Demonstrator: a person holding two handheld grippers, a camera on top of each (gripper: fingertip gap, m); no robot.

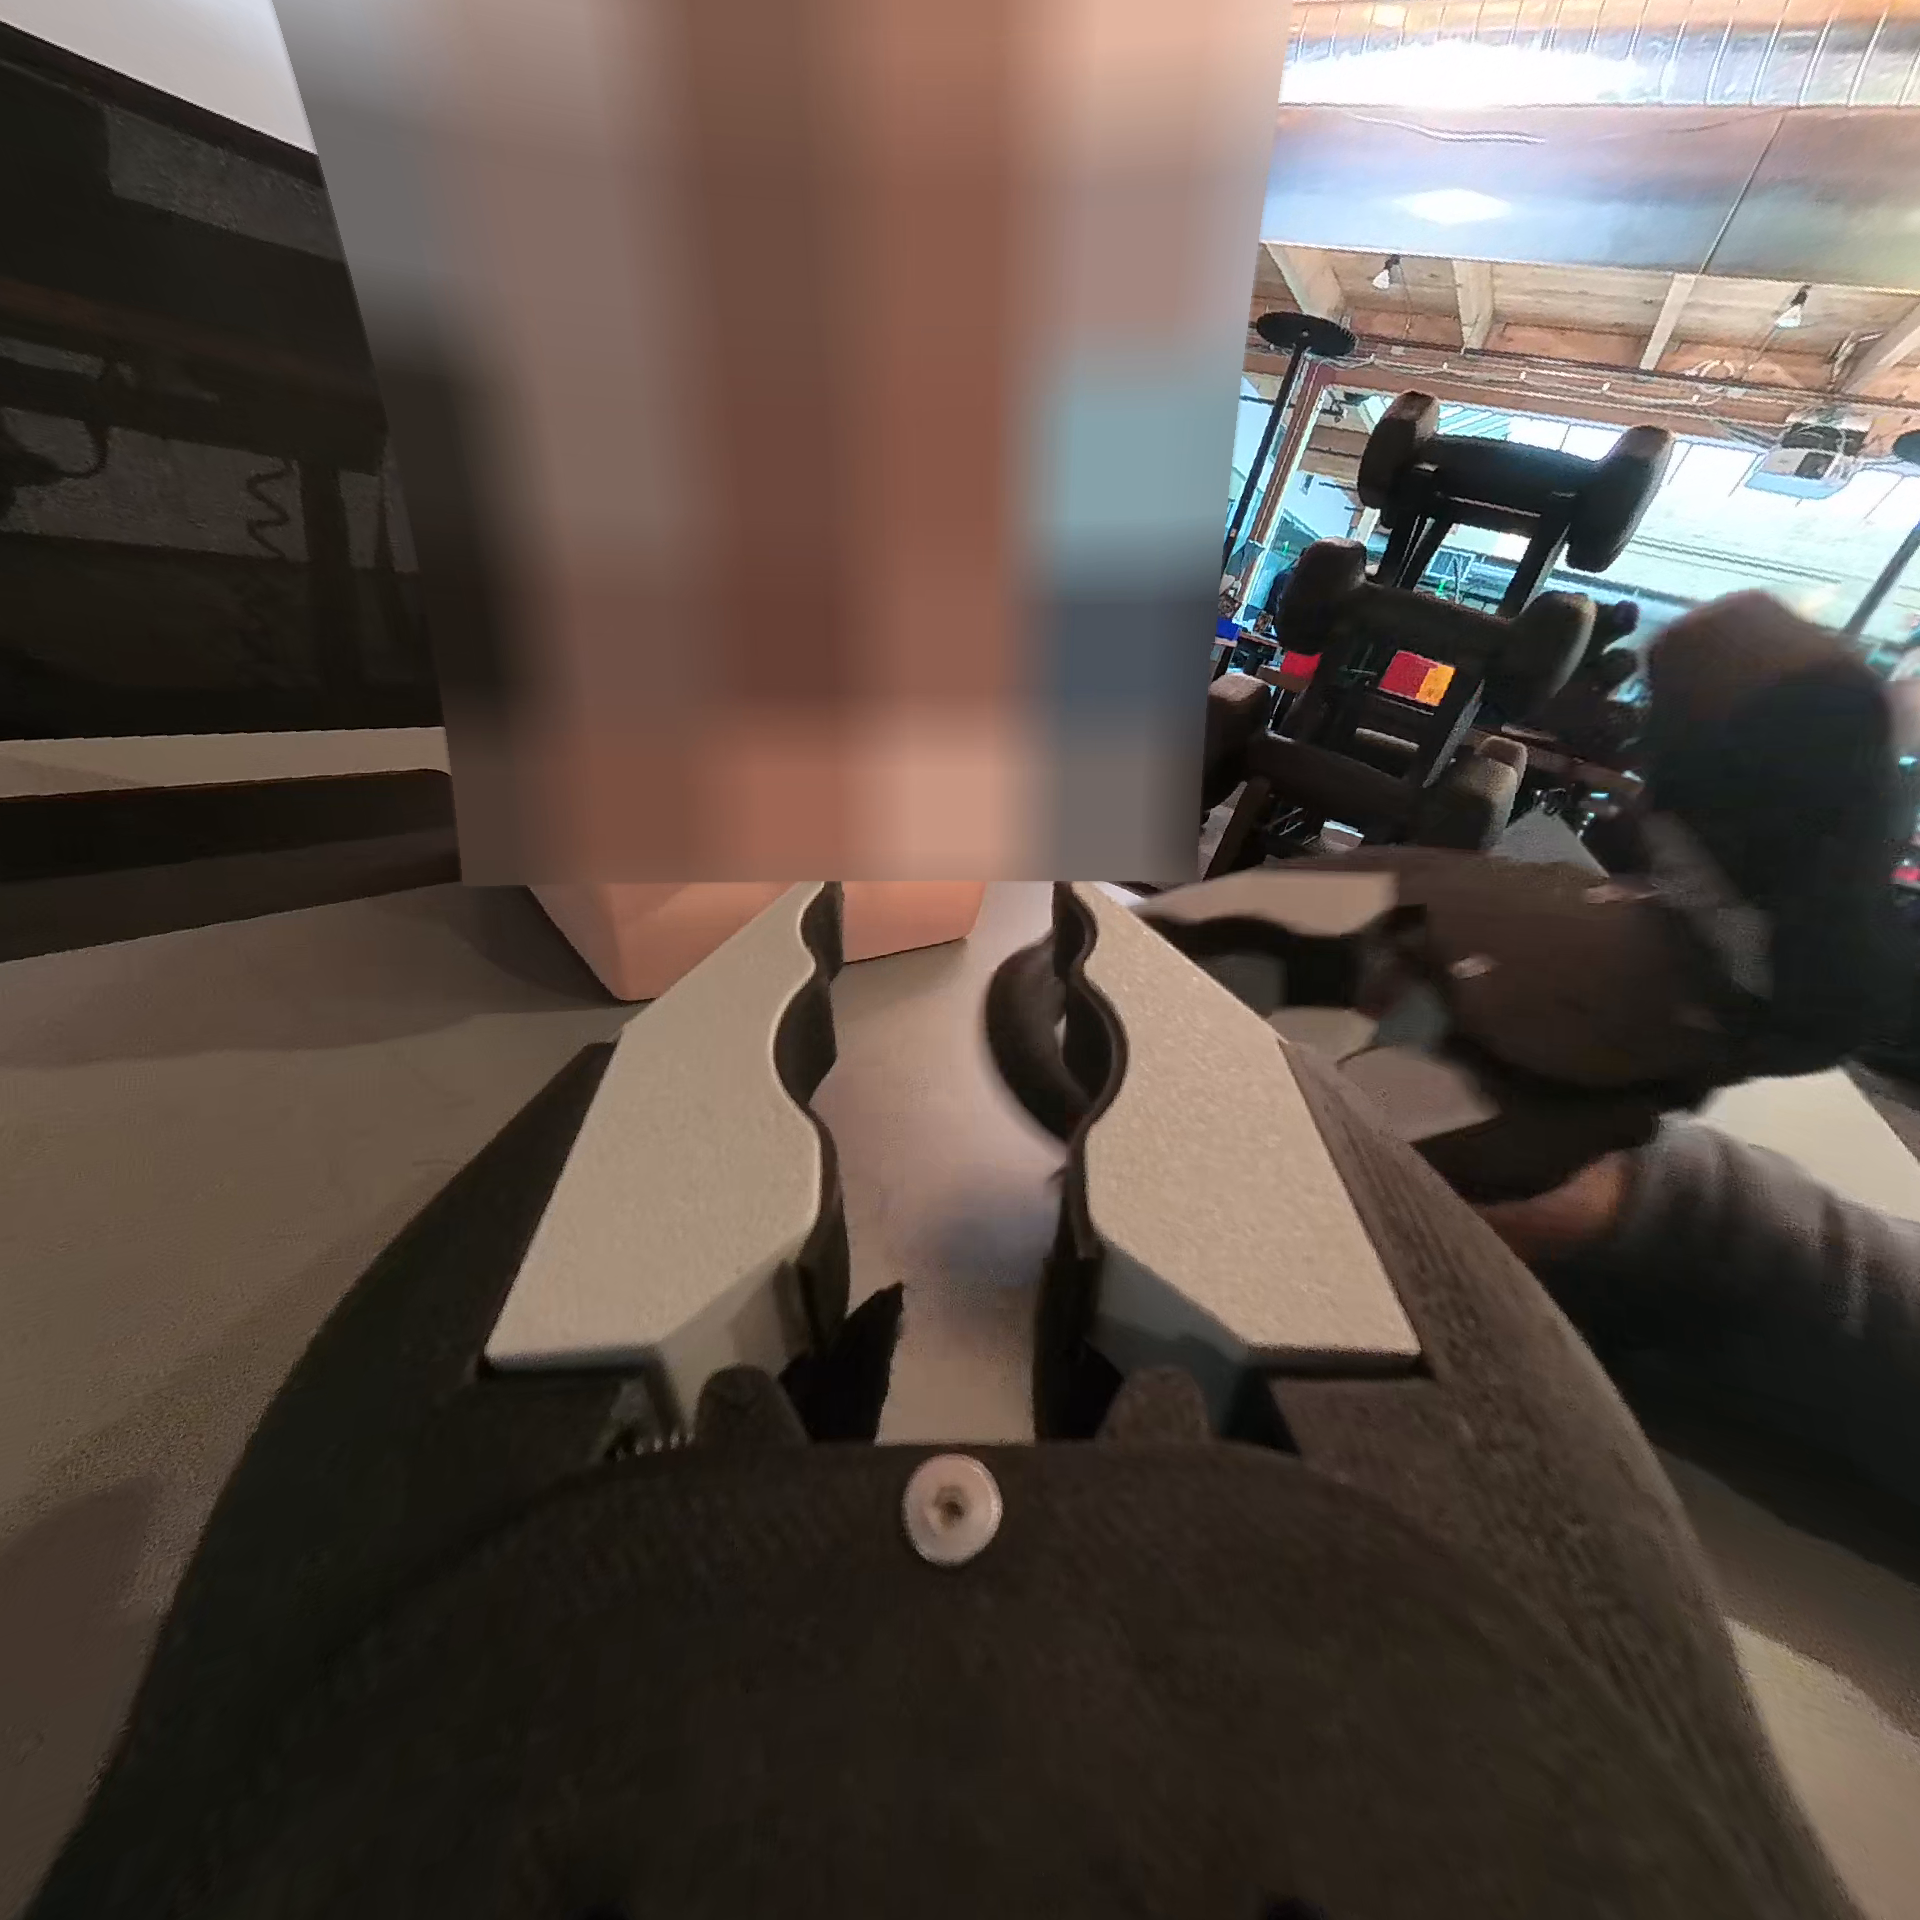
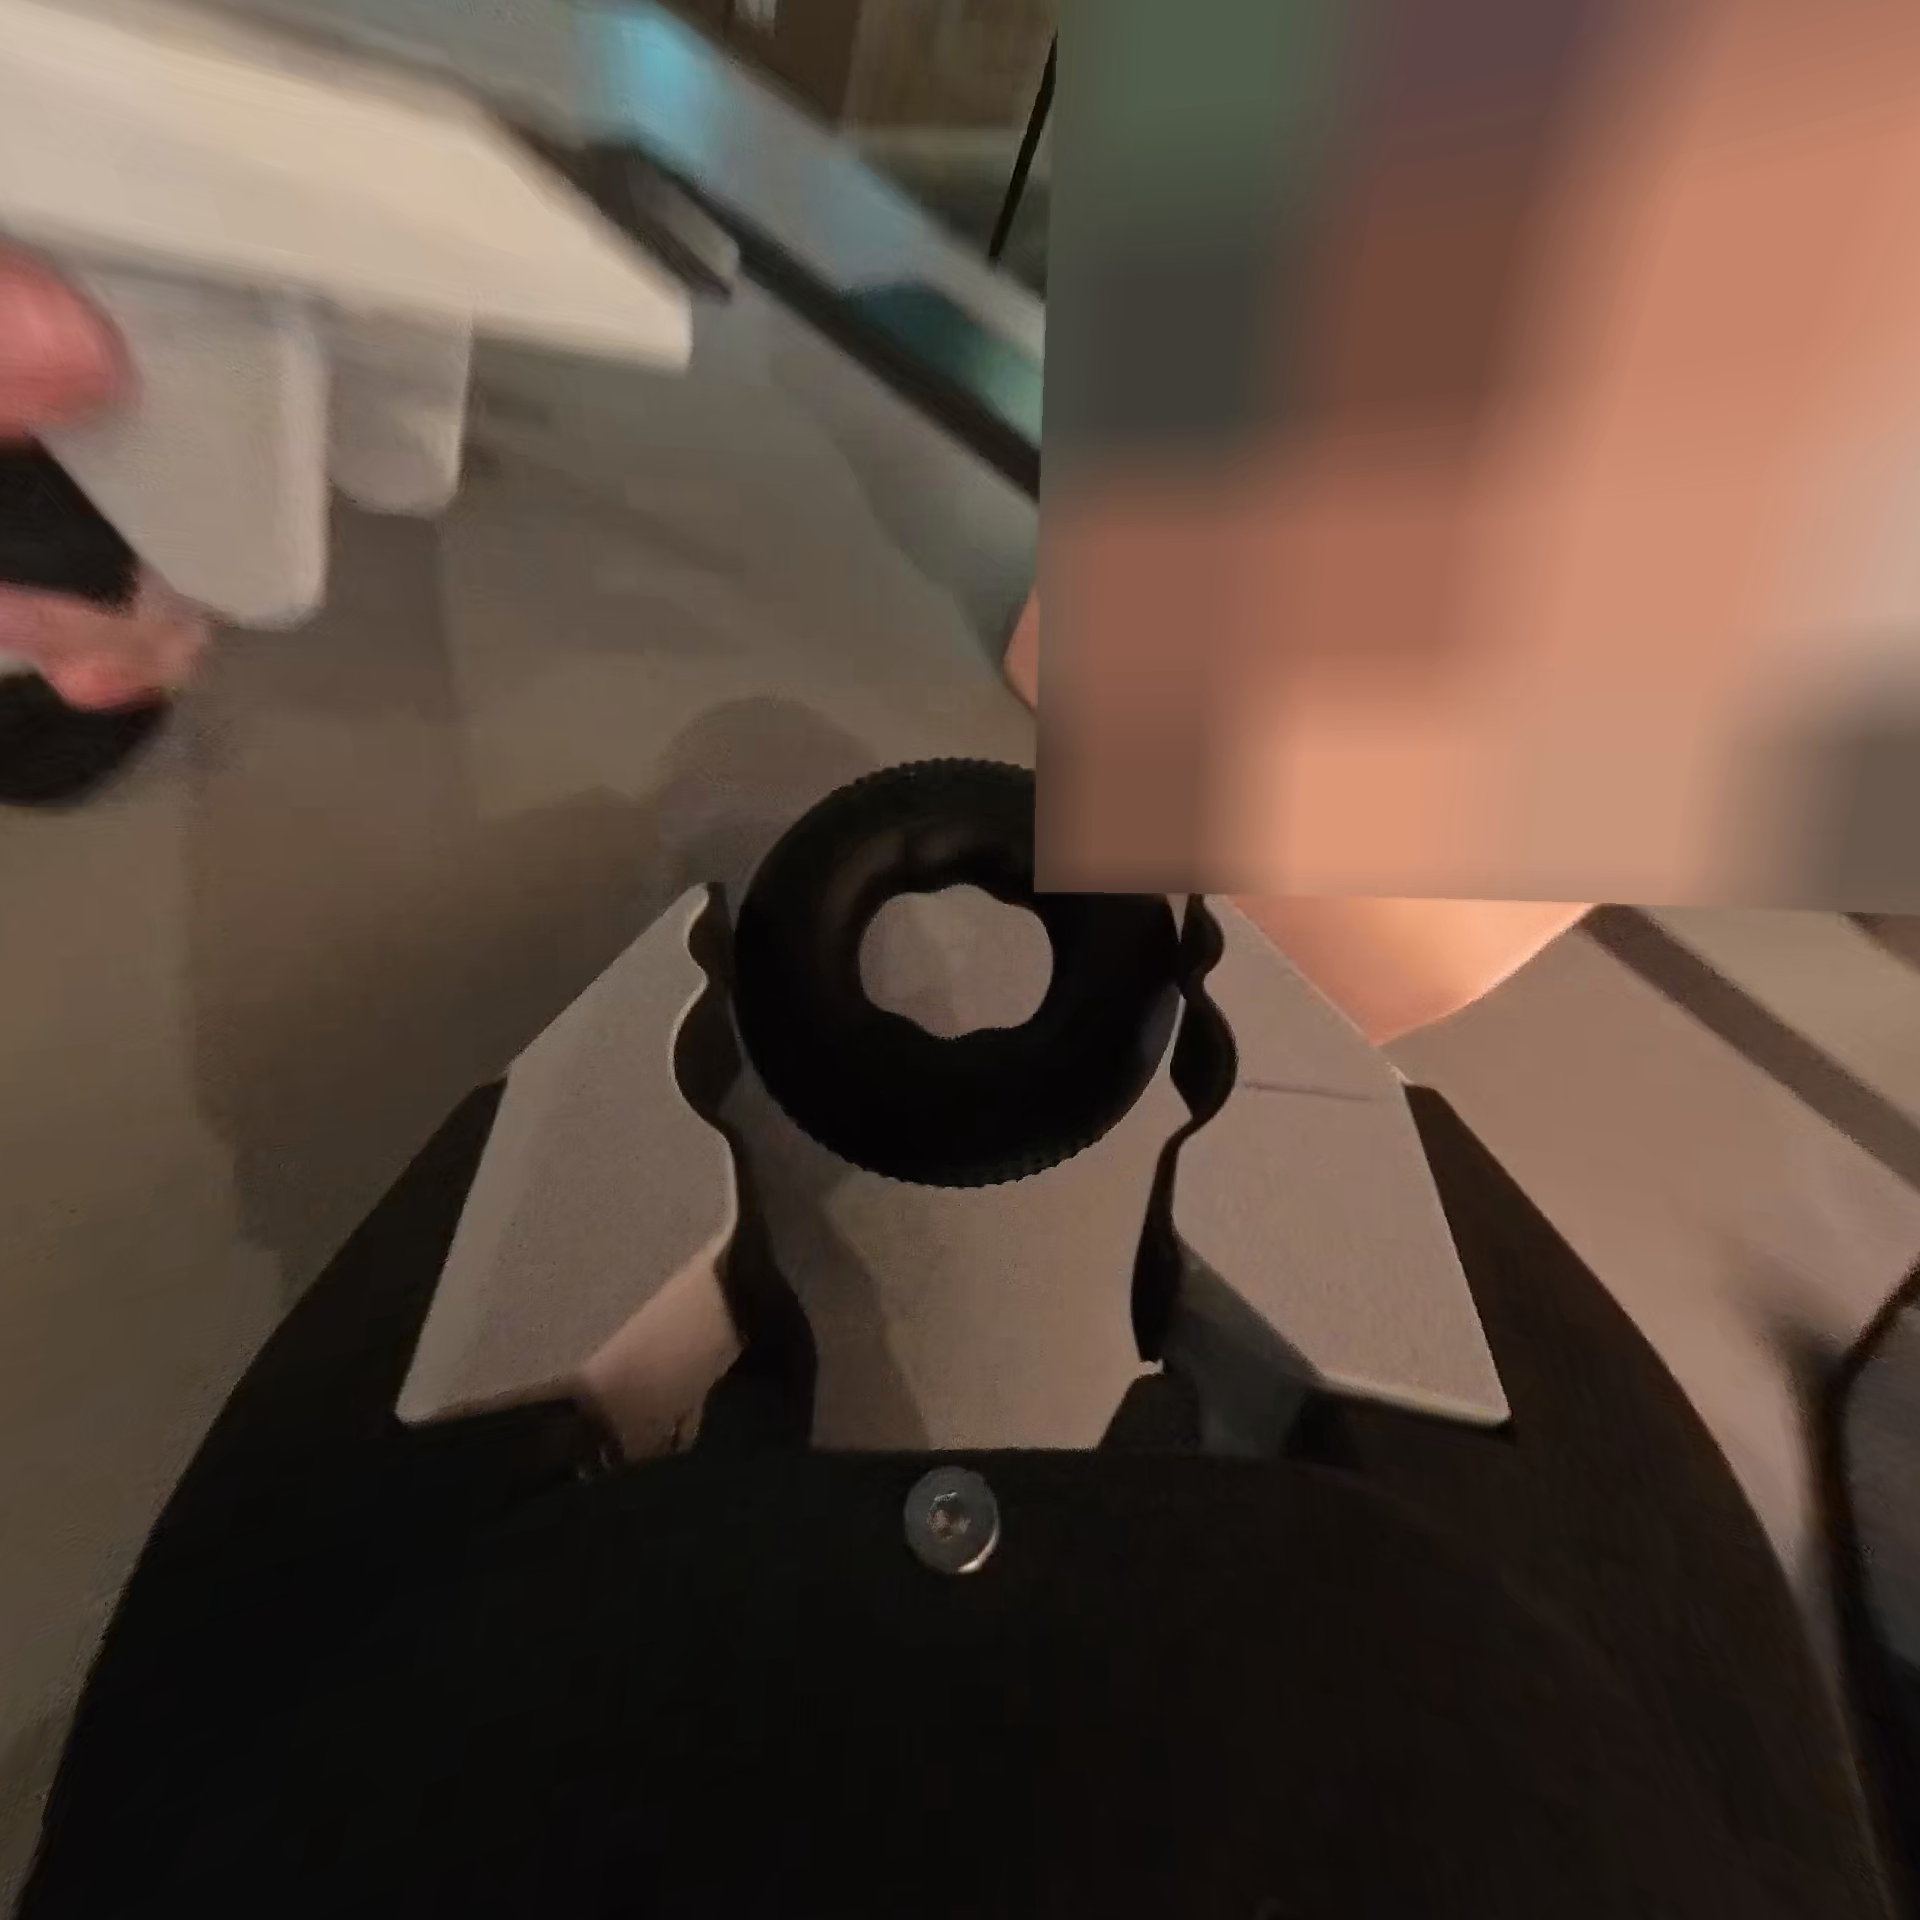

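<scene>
My right gripper (image 2: 954, 914) is shut on a small black rubber ring (image 2: 821, 1049) with a ribbed rim, held flat between both fingers above the grey table (image 2: 468, 883). My left gripper (image 1: 945, 914) is open, its grey fingers apart with bare table between them. A black curved piece (image 1: 1023, 1039) shows against the inner side of its right finger; I cannot tell whether it is the ring. The right gripper (image 1: 1278, 914) reaches in blurred from the right, close to that fingertip. A peach block (image 1: 894, 925) stands just beyond the left fingertips and also shows in the right wrist view (image 2: 1403, 966).
The left gripper (image 2: 312, 260) and a hand (image 2: 62, 343) appear blurred at the upper left of the right wrist view. Stacked dark chairs (image 1: 1455, 623) stand far right. A dark bench (image 1: 208, 468) lies at the left. A dark sleeve (image 1: 1766, 1299) crosses the table.
</scene>
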